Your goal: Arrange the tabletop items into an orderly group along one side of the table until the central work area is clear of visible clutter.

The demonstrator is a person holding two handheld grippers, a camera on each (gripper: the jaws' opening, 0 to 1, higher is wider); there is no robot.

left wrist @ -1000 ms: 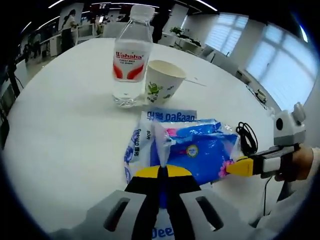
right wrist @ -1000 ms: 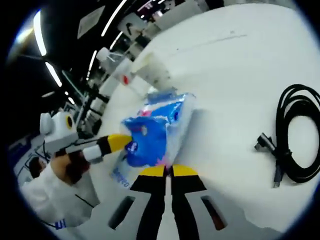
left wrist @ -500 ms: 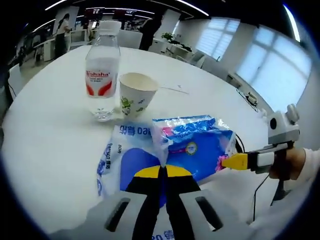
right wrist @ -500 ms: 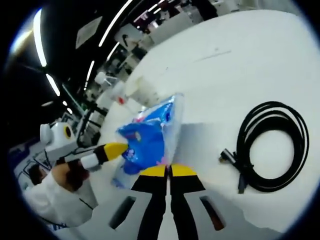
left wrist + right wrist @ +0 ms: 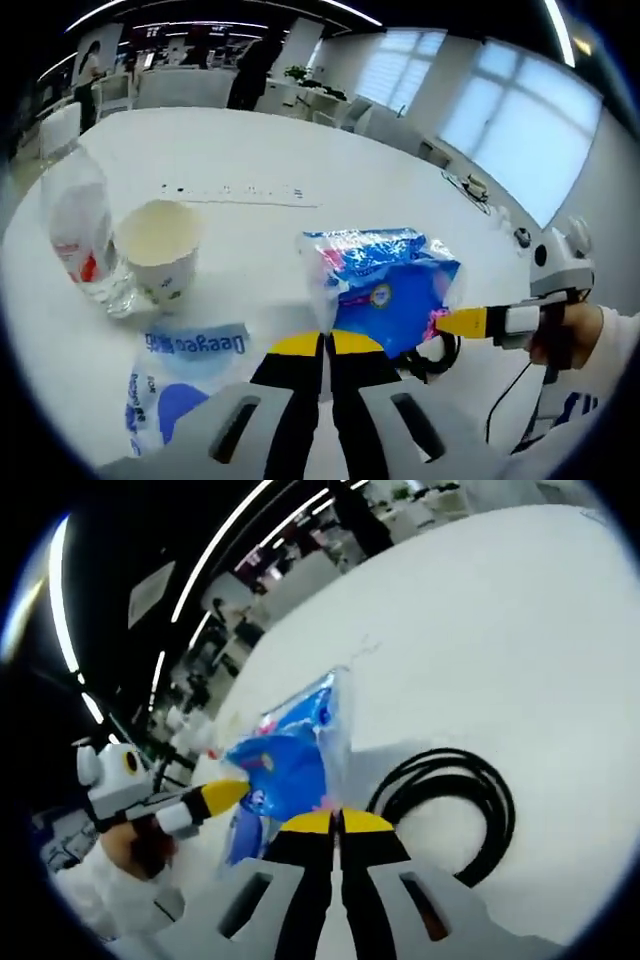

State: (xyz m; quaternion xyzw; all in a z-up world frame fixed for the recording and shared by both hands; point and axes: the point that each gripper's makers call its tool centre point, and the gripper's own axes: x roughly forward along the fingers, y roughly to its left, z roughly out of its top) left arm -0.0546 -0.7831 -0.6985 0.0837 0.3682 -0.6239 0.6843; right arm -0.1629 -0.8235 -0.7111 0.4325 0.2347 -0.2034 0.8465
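Observation:
A blue tissue packet (image 5: 388, 288) hangs above the white table (image 5: 300, 150), stretched between both grippers. My left gripper (image 5: 325, 341) is shut on its clear near-left edge. My right gripper (image 5: 462, 322) comes in from the right, shut on the packet's lower right corner. In the right gripper view the same packet (image 5: 288, 765) rises from my right gripper (image 5: 338, 821), with the left gripper (image 5: 230, 792) pinching its far side. A second blue-and-white packet (image 5: 172, 378) lies flat on the table. A water bottle (image 5: 76, 238) and a paper cup (image 5: 158, 236) stand side by side at the left.
A coiled black cable (image 5: 450, 802) lies on the table just under and beyond the held packet; a bit of it (image 5: 432, 357) shows below the packet in the left gripper view. A person's hand (image 5: 565, 330) holds the right gripper. Office desks and windows lie beyond the table.
Both grippers have carried the blue packet up and to the right, away from the flat packet and over the cable. Bottle and cup have slid left in the left gripper view as the camera moved.

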